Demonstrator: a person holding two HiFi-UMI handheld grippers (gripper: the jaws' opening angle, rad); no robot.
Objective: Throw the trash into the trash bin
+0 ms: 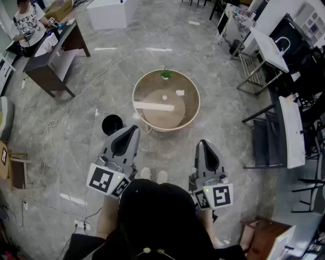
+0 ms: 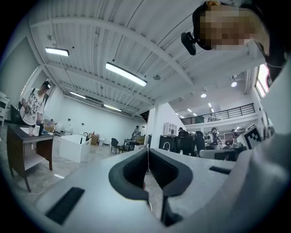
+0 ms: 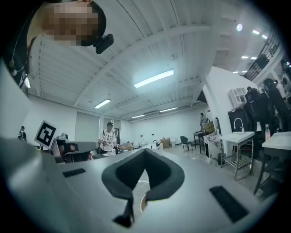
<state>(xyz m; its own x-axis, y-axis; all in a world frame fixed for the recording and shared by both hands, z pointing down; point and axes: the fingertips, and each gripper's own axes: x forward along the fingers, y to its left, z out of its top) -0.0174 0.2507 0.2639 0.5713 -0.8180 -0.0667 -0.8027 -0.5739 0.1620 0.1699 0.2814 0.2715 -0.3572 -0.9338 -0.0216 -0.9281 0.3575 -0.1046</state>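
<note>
In the head view a round wooden-rimmed table (image 1: 195, 104) stands ahead of me. On it lie a crumpled white scrap (image 1: 180, 92), a small pale round piece (image 1: 164, 97), a long white strip (image 1: 153, 106) and a little green plant (image 1: 165, 75). A black trash bin (image 1: 112, 124) stands on the floor left of the table. My left gripper (image 1: 134, 128) is held level just right of the bin, shut and empty. My right gripper (image 1: 203, 143) is level near the table's front right, also shut and empty. Both gripper views show the jaws closed, left gripper (image 2: 148, 150) and right gripper (image 3: 144, 150), with nothing between them.
A dark desk (image 1: 51, 56) with a person (image 1: 28, 23) stands at the far left, with a white block (image 1: 107, 12) behind it. White tables and black chairs (image 1: 277, 122) crowd the right side. Cables (image 1: 51, 127) trail over the grey floor. My shoes (image 1: 152, 175) are below the table.
</note>
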